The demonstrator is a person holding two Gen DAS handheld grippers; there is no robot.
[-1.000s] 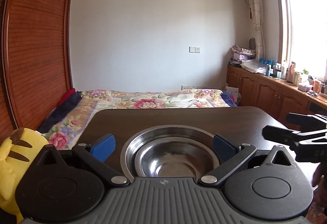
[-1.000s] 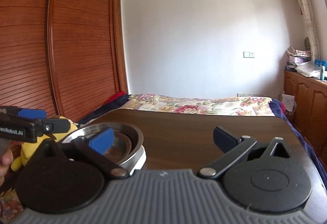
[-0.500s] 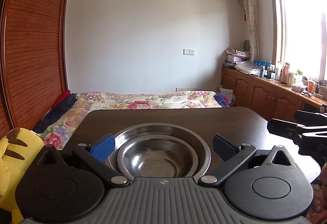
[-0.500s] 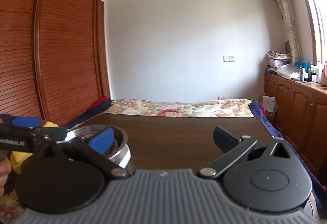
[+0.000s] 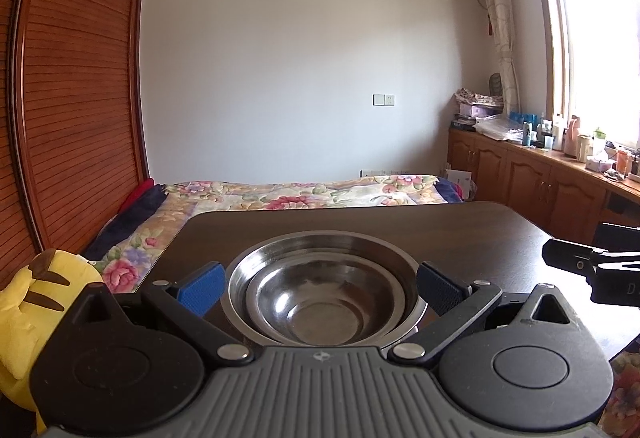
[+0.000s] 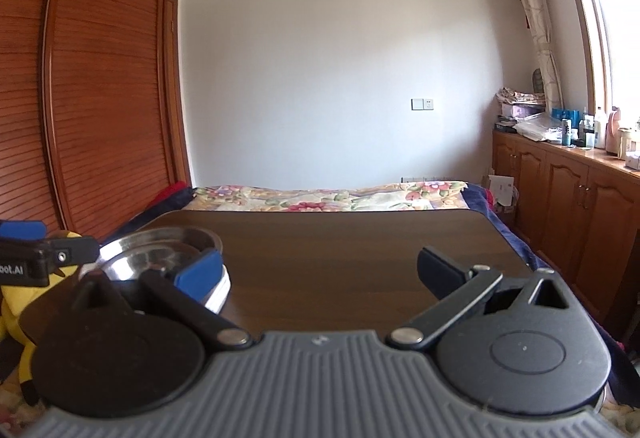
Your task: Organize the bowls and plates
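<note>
Nested shiny stainless-steel bowls [image 5: 322,288], smaller inside larger, sit stacked near the front left corner of the dark wood-grain worktop [image 5: 460,234], framed between the spread, empty fingers of the left claw [image 5: 320,288]. Over on the right, the right claw [image 6: 320,272] also gapes wide with nothing in it, bare worktop ahead. Slick, rounded metal is the worry here: a pinch on that curved rim could slip or skate the stack toward the edge.

silver bowls [image 5: 320,290], dark brown table [image 5: 440,230]

two nested steel bowls [image 5: 320,294], one table [image 5: 460,234], one plush toy [image 5: 36,302]
</note>
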